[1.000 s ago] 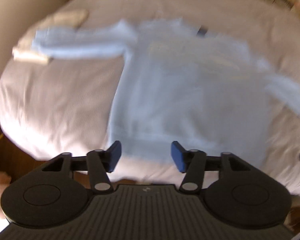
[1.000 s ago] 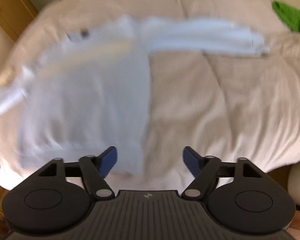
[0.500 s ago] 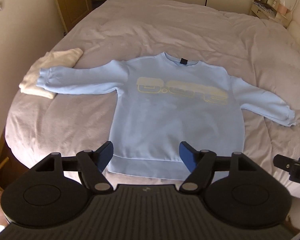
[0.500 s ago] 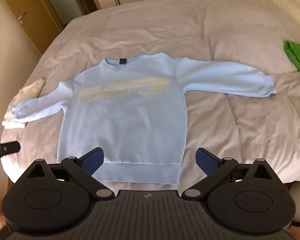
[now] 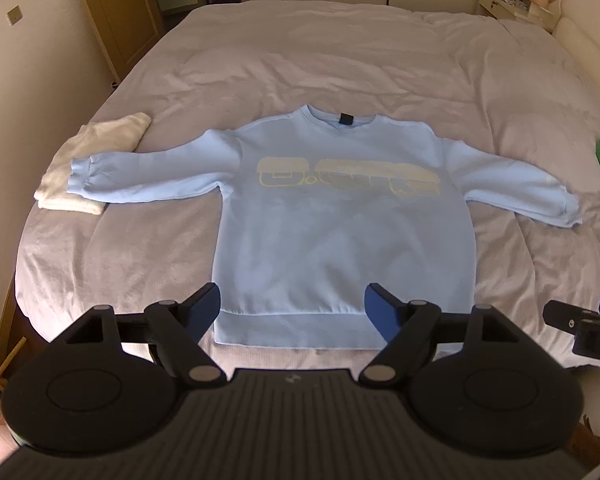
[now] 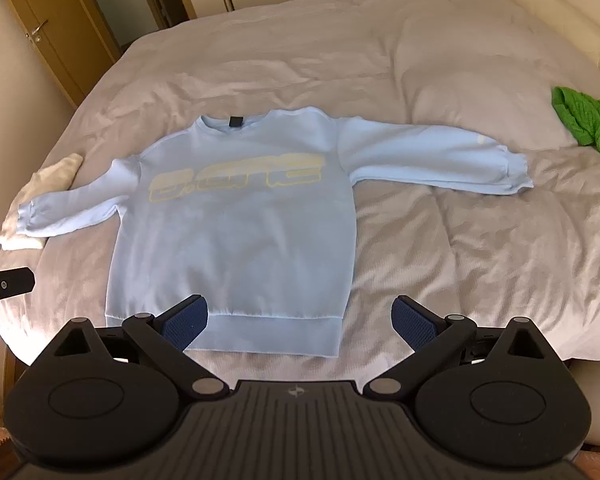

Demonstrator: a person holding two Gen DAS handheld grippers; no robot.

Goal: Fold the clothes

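So the big change from a second ago is that both views were smeared with motion blur and sat closer over the hem, and now they're sharp and pulled back, with the whole sweatshirt (image 5: 340,216) in frame. I'd read that as both grippers backing off and settling, so the garment can be sized up before any grab. The fingers have also widened: the left gripper (image 5: 293,309) and the right gripper (image 6: 299,322) are both spread wide with nothing between the pads. The sweatshirt lies flat, print side up, on the bed (image 5: 340,52), straight ahead of the fingers, its hem just beyond the fingertips of both grippers and its neck at the far end. Both sleeves are stretched out sideways; the one out past the left gripper's left finger has its cuff lying on a folded white cloth (image 5: 96,160). A green garment (image 6: 588,124) sits far out beyond the right gripper's right finger, well apart from the sweatshirt. So as things lie, the sweatshirt is spread out and not folded. Hard to make out: the yellow print is too soft to read, the green garment is cut off at the frame edge in both views, and the near edge of the bed is hidden behind the gripper bodies. Each gripper only shows up as a black sliver at the side of the other's view.
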